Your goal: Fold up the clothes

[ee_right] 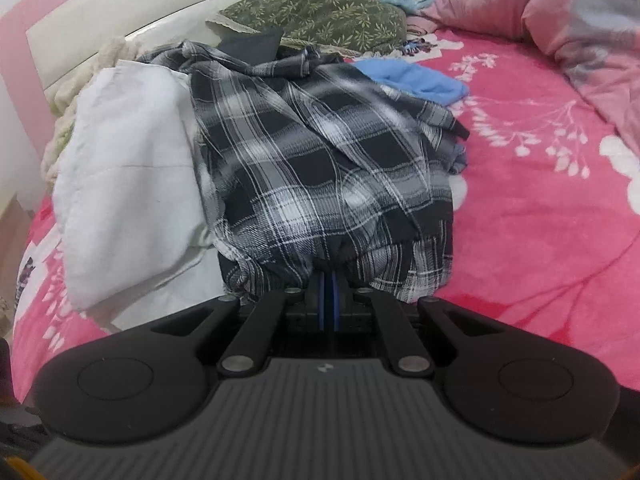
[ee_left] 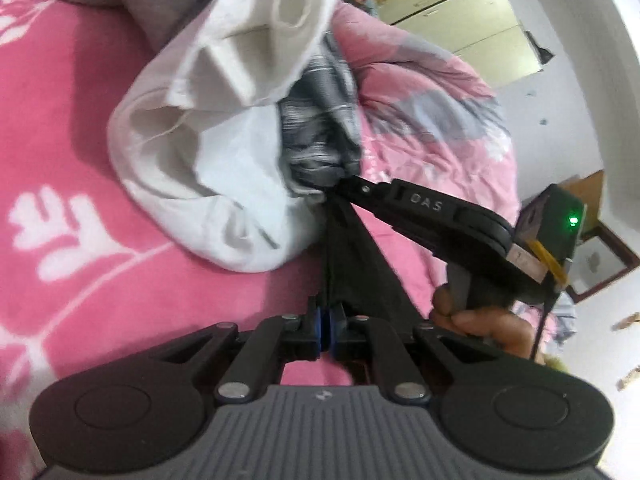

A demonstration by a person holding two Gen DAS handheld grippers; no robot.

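1. Here, on a pink blanket (ee_right: 540, 240) with white flower prints, lies a plaid shirt (ee_right: 320, 168), heaped in the middle of the right wrist view.
2. The right gripper (ee_right: 329, 276) has its jaws clenched on the shirt's near hem, at 6 o'clock of the heap; the fingertips are buried in the plaid folds.
3. In the left wrist view the left gripper (ee_left: 334, 196) is clenched too, its black fingers pressed together and reaching to a bunched plaid edge at the frame's centre; the tip itself is hidden where the 2 grippers meet.
4. The other gripper's arm comes in from 4 o'clock in that view, held by a hand (ee_left: 480, 320), and meets the same plaid bunch.
5. A white cloth (ee_left: 208, 152) lies against the shirt: at 9 o'clock of it in the right view, and piled from 9 to 12 o'clock of the bunch in the left view.
6. At 1 o'clock of the shirt a blue garment (ee_right: 420, 76) touches its far edge; a green leafy pillow (ee_right: 320, 16) sits at 12 o'clock by the white headboard (ee_right: 120, 4).
7. A pink quilt (ee_right: 580, 20) bounds the blanket at 2 o'clock.
8. Open blanket stretches from 3 to 5 o'clock of the shirt in the right view, and from 7 to 10 o'clock in the left view.
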